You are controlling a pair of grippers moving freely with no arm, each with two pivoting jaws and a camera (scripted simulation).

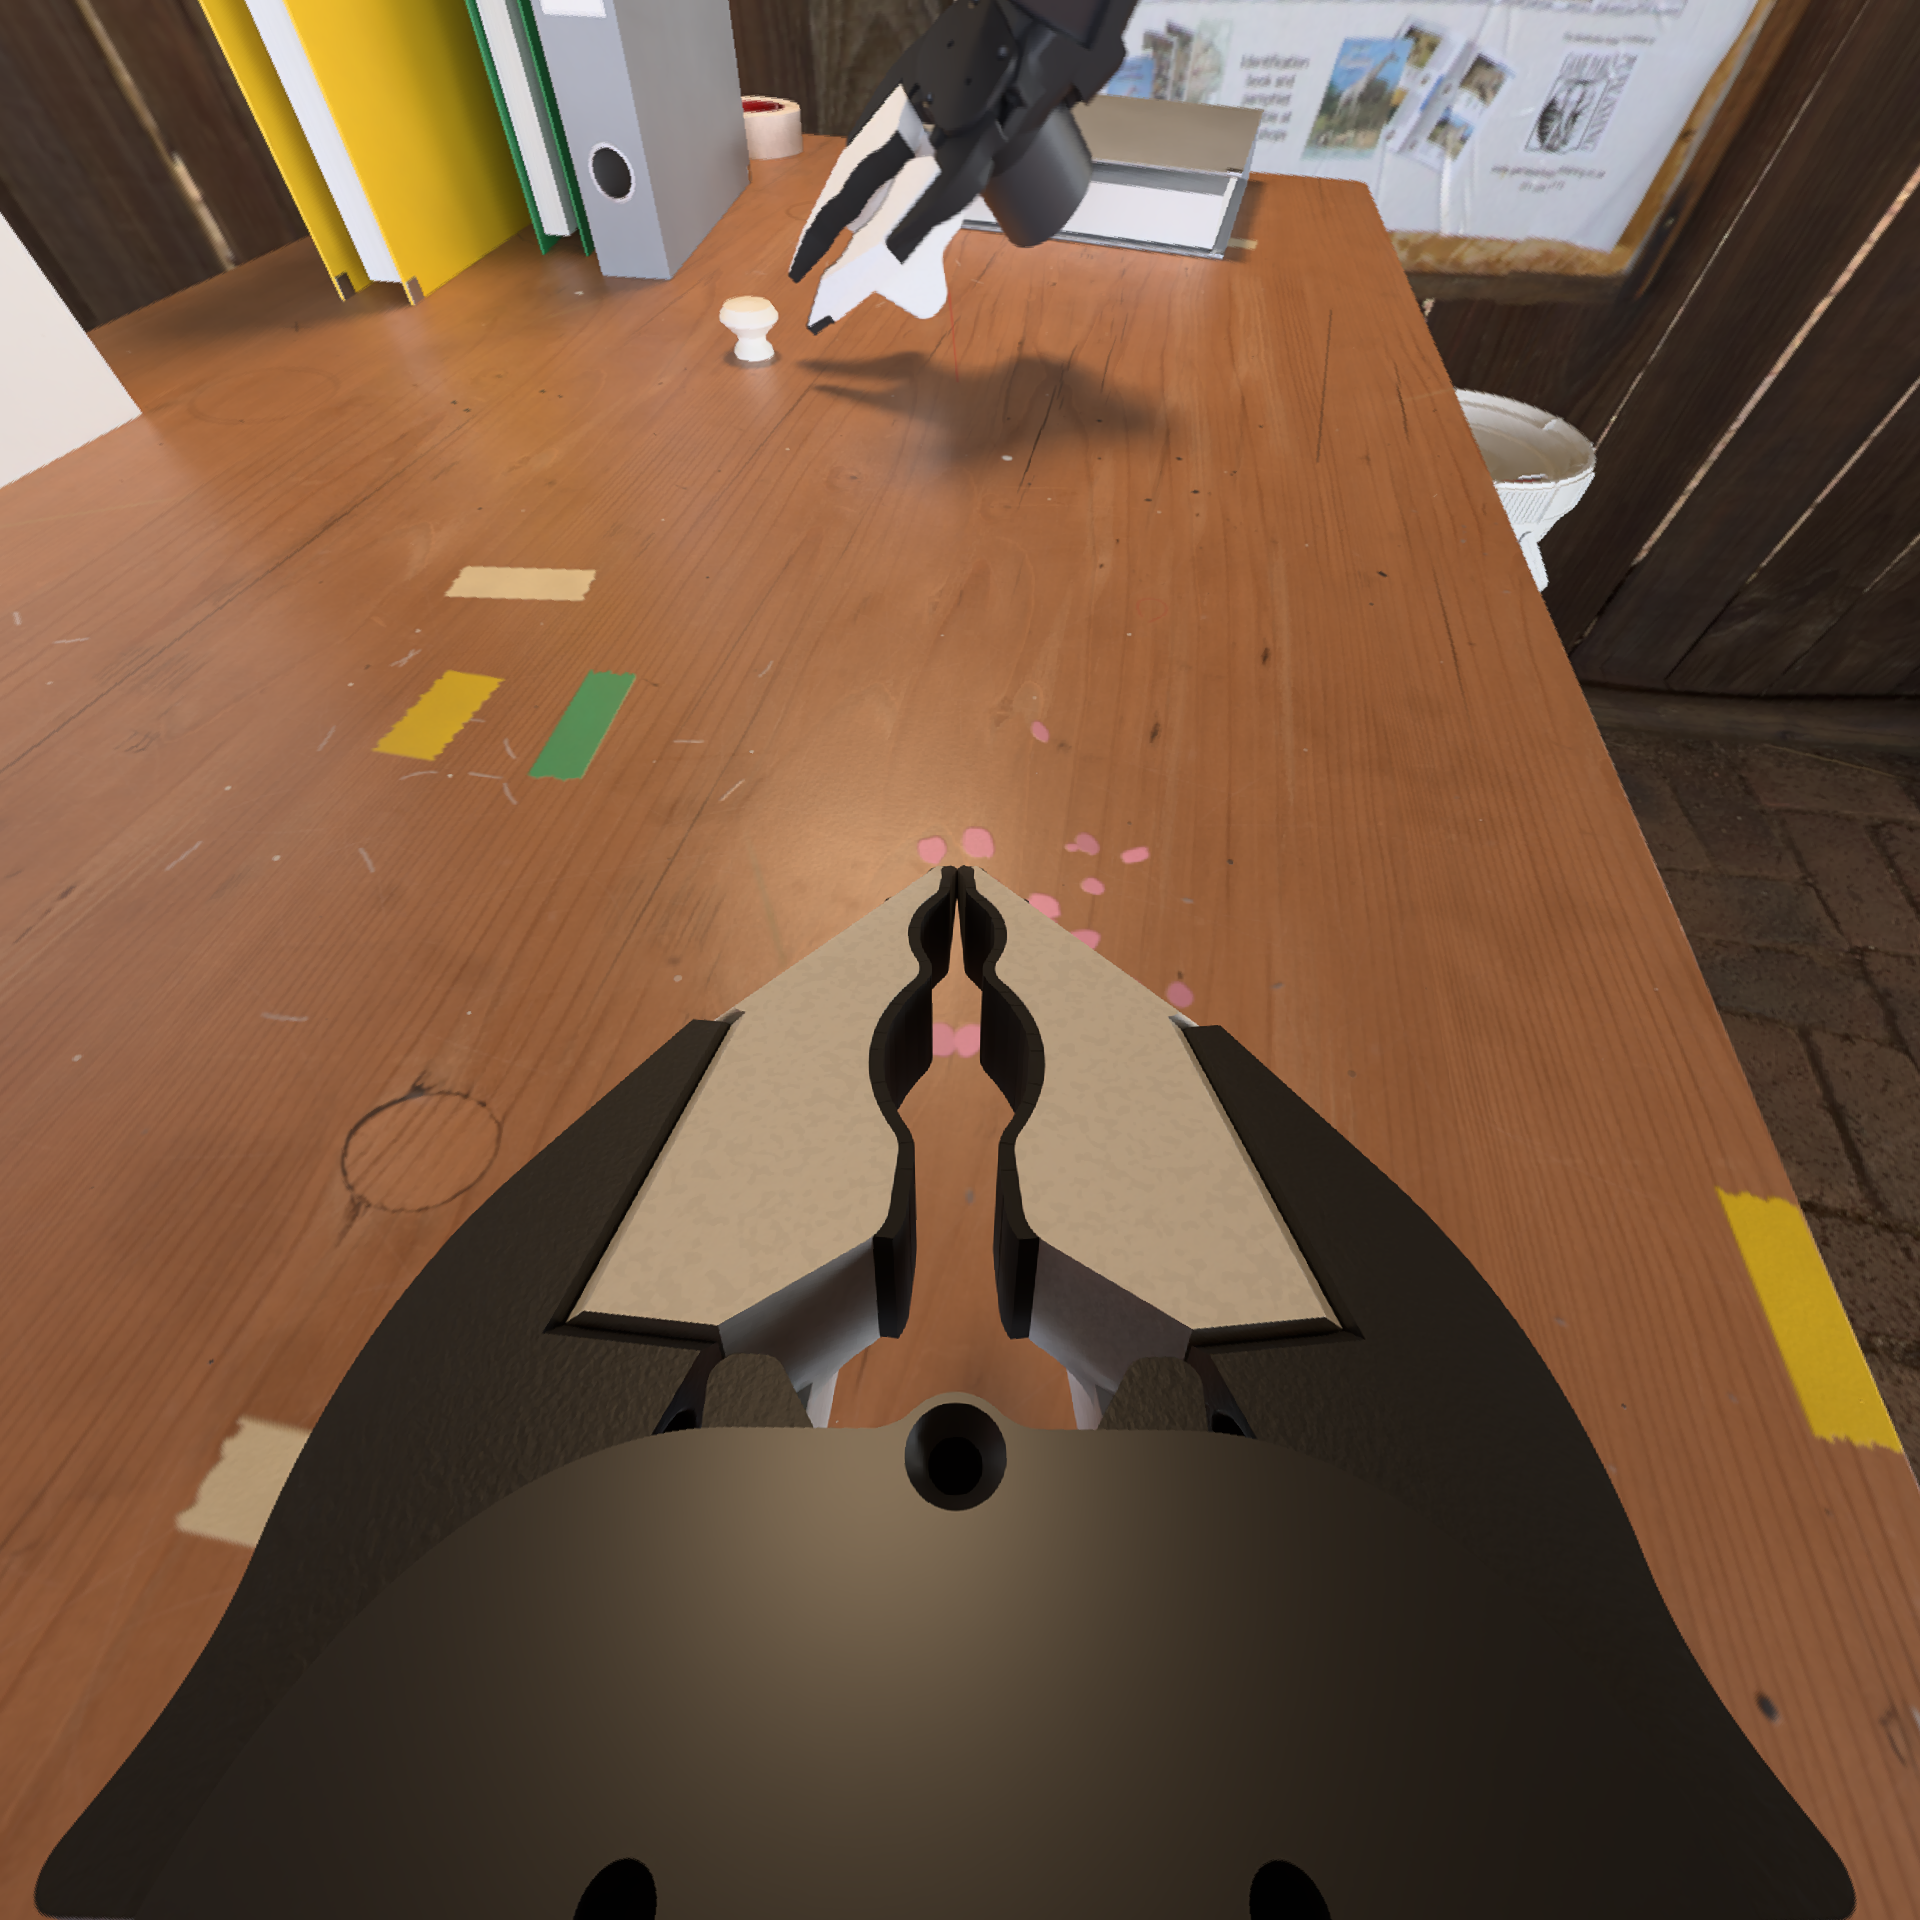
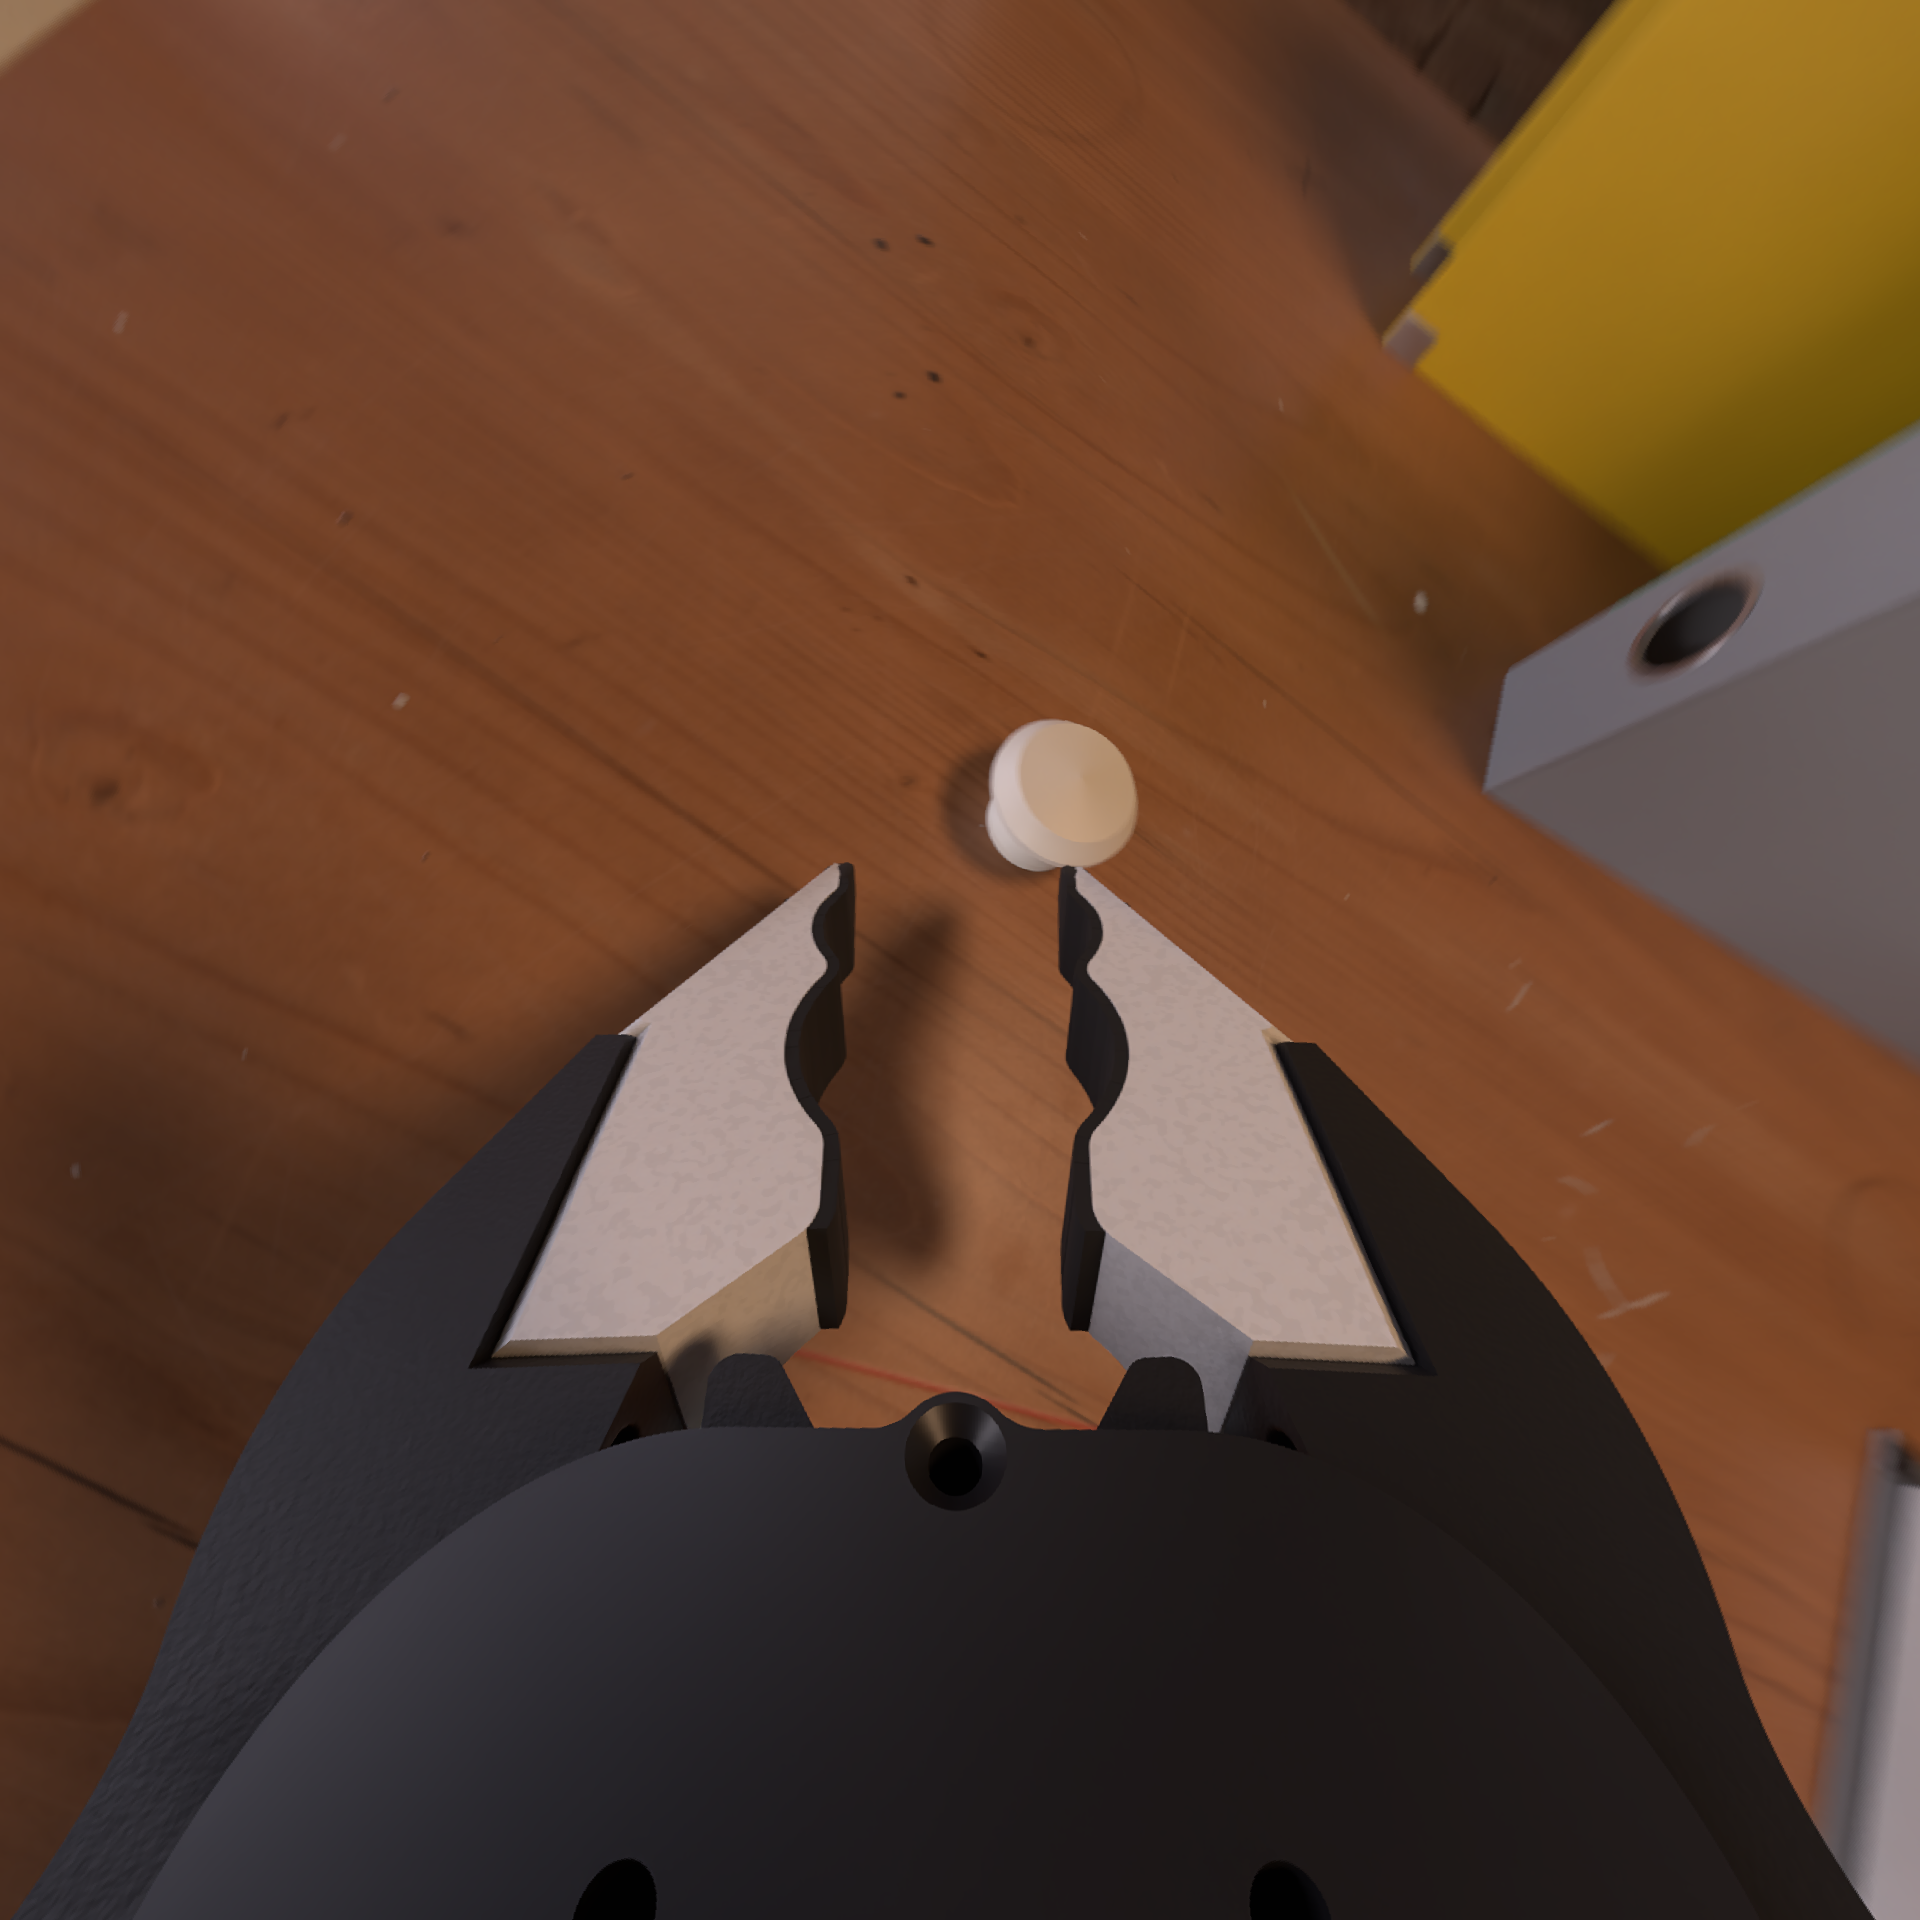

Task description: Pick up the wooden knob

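**Pale knob stands upright just beyond the right gripper's tips**

Dark plank walls close in a scratched reddish-brown wooden table (image 1: 1195, 644), which carries short strips of beige, yellow and green tape and a scatter of pink flecks. Toward its far end lean yellow binders (image 1: 395, 135) and a grey lever-arch file (image 1: 634, 125), with a roll of tape (image 1: 771, 127) behind them and a pinboard of papers (image 1: 1455, 94) on the back wall.

The wooden knob (image 1: 749, 328) is small, cream-coloured and mushroom-shaped: a broad, rounded cap on a narrower neck that flares to a small foot. It stands on that foot on the bare table, near the grey file, so its long axis runs straight up and the cap faces the ceiling. In the right wrist view the knob (image 2: 1062, 796) shows mostly as the round cap top, with a sliver of the neck peeking out at the lower left.

The right gripper (image 2: 956, 871) hangs above the table, angled down, its jaws spread apart with nothing between them. The tip of one finger (image 2: 1164, 1091) lies just at the knob's near edge in that view; whether it touches cannot be told. From the left wrist view the right gripper (image 1: 805, 301) sits just beside the knob, above the table.

The left gripper (image 1: 956, 873) is well apart from the knob, over the near half of the table, its fingertips pressed together on nothing.
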